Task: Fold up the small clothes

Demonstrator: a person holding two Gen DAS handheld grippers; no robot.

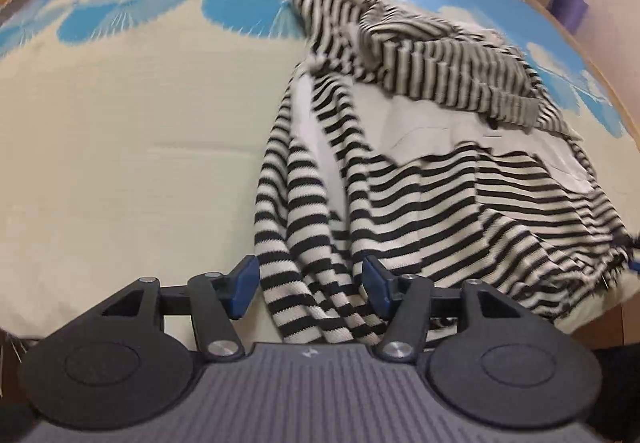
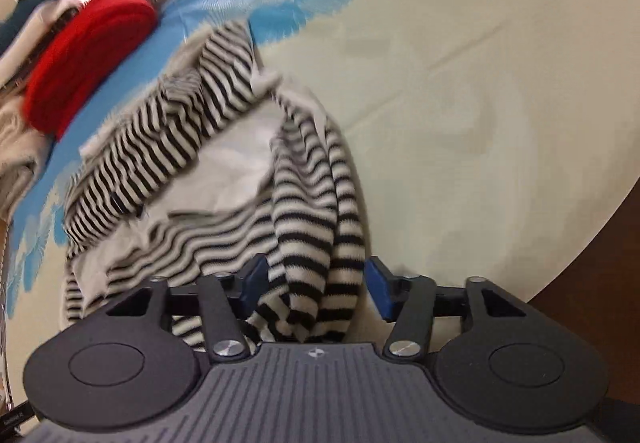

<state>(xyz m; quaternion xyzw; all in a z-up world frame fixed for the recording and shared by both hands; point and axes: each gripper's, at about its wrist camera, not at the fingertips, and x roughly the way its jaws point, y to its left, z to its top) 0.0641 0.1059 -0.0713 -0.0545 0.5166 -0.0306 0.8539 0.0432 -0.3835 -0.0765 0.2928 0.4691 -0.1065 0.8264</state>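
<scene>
We aim both grippers steeply down at the cloth-covered surface (image 1: 120, 163). Our left gripper (image 1: 310, 283), at the bottom centre of its view, has its jaws apart with a bunched fold of the striped garment (image 1: 440, 195) lying loose between them. Our right gripper (image 2: 312, 285) likewise stands parted around the garment's gathered stripes, which touch the left pad only. A red garment (image 2: 80, 63) lies at upper left

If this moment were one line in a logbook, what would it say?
striped garment bunched on cloth | left gripper open, fabric between fingers | right gripper same
</scene>
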